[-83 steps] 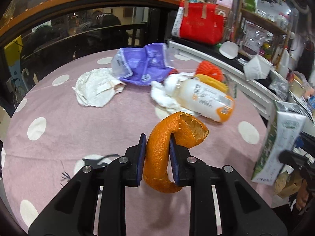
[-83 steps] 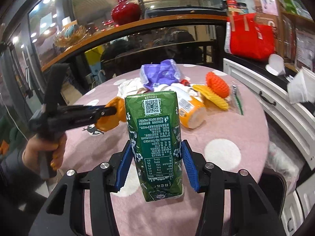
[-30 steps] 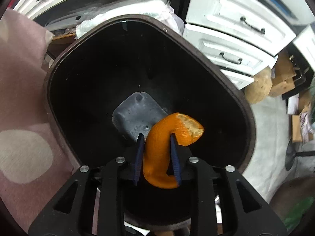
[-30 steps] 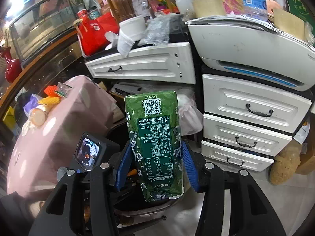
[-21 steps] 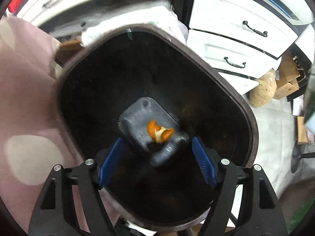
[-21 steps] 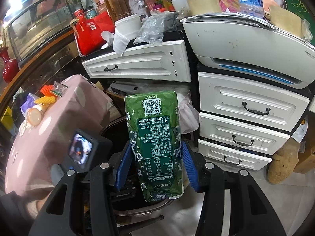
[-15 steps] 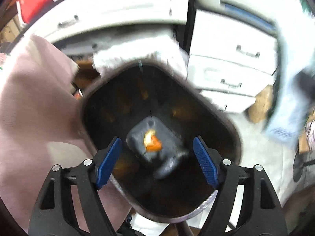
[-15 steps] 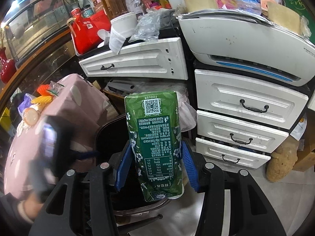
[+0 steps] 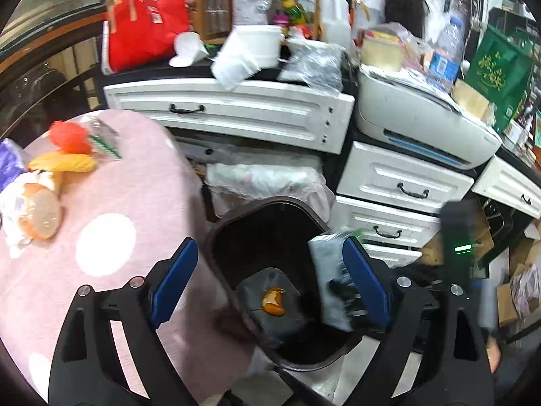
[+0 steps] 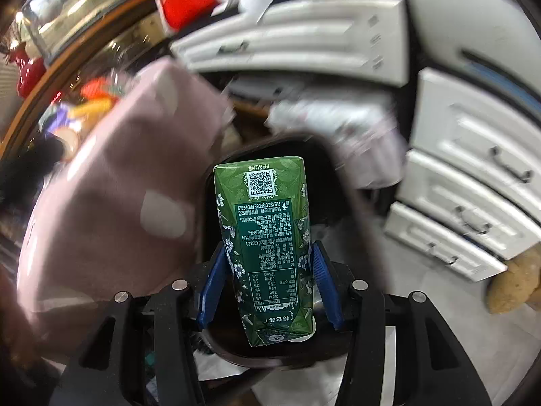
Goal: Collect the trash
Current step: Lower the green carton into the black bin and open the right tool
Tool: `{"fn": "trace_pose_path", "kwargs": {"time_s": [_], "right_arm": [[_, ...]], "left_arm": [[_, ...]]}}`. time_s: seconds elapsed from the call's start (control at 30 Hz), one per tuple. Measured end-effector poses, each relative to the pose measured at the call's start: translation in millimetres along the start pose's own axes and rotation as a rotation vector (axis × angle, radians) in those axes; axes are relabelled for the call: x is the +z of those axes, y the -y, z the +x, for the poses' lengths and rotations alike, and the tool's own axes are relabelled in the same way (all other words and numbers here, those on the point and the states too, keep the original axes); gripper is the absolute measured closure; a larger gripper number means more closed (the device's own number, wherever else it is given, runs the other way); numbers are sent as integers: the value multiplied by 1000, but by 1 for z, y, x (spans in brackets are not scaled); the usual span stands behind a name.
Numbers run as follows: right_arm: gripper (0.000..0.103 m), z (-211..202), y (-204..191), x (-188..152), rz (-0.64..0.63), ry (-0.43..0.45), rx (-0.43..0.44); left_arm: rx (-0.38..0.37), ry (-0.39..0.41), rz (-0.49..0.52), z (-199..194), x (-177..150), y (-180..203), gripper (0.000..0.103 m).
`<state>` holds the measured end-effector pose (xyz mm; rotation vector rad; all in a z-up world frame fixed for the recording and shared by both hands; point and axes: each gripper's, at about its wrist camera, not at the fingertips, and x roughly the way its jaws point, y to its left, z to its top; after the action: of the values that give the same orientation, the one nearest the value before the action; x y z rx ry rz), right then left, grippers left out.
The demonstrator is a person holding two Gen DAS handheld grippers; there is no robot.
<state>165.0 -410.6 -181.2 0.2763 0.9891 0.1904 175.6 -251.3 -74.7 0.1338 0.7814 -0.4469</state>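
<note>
Holding: my right gripper (image 10: 267, 291) clamped the carton (image 10: 267, 243) over the bin (image 9: 216, 233).
Left gripper (image 9: 270, 284): jaws opening, empty; peel (image 9: 273, 301) lay in bin.
Advice: I judged centring before release best.

Bin (image 9: 216, 237) mouth seems open between table (image 9: 142, 203) and drawers (image 9: 389, 226).

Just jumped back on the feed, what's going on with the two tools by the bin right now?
A person is clearing trash from the pink table into the dark bin on the floor beside it. The left tool has nothing between its jaws, which are opening above the bin; an orange peel lies at the bottom. The right tool grips a green drink carton over the bin's mouth, not yet let go. A bottle and wrappers are left on the table.
</note>
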Motion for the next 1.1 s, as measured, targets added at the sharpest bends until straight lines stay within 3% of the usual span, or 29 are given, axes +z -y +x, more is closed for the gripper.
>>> {"fn": "trace_pose_path", "kwargs": {"time_s": [0.13,0.63,0.97,1.1], "right_arm": [[54,45,-18,5,-7,-118,15],[55,165,-19,1,-68,-430,-137],[53,196,-14,1,-64,-502,-189],[34,193,-9,2,-48,-481,-210]], "left_arm": [[23,31,-12,-21,1,-13,16],[41,52,-83,-49,-5,-48,15],[38,63,-144,-56,-9,-64,15],[37,60,-159,-58,-13,-68,13]]}}
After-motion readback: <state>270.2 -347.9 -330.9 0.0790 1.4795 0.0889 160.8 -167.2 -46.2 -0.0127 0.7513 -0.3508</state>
